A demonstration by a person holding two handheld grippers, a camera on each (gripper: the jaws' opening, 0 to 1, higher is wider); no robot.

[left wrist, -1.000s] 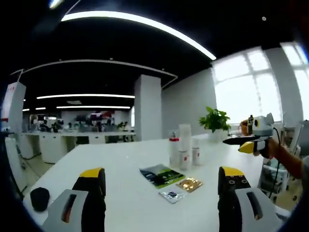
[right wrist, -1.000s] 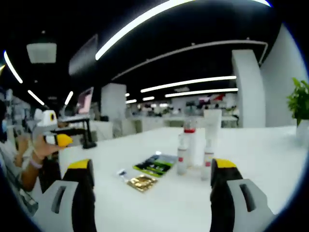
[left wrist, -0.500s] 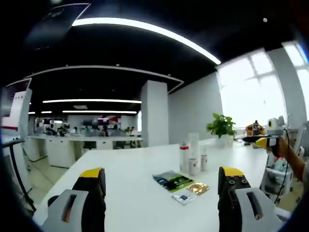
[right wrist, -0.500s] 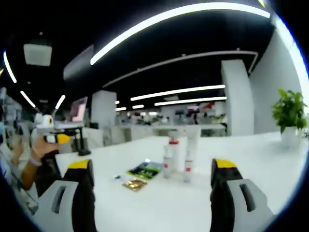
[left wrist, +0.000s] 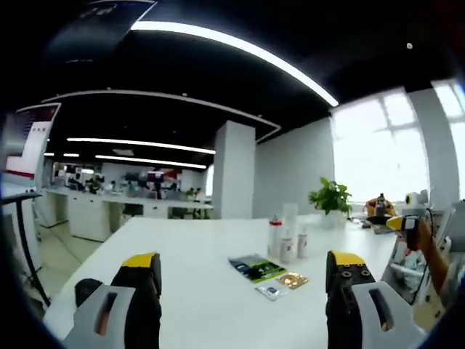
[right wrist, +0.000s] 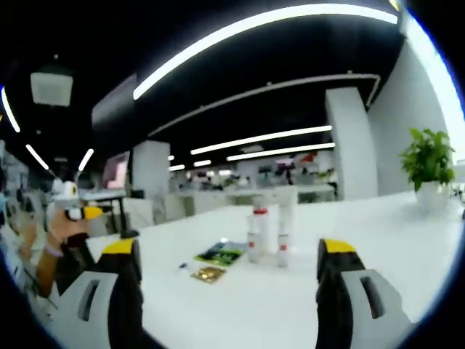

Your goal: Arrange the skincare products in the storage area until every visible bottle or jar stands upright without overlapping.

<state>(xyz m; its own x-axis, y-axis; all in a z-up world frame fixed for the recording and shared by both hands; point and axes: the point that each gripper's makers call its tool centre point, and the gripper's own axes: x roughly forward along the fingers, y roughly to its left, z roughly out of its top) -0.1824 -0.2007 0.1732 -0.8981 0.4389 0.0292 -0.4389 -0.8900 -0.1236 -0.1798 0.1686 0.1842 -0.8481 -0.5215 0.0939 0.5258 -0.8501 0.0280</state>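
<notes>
A white table (left wrist: 196, 240) is seen with the bottles (left wrist: 286, 236) clustered upright near its middle, long axes vertical; they are white, some with red bands. Flat sachets (left wrist: 256, 267) lie just beside them. A plant (right wrist: 429, 156) stands beyond. The left gripper (left wrist: 243, 291) and the right gripper (right wrist: 227, 280) are held spread, grasping nothing, well apart from the bottles.

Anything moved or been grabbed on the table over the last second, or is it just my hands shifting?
Only the hands moved: both cameras pulled back, so the bottles look smaller. Nothing was grabbed or released; the left gripper and right gripper stay open and empty. The bottles stand upright together on the white table, with the flat sachets lying beside them as before.
</notes>
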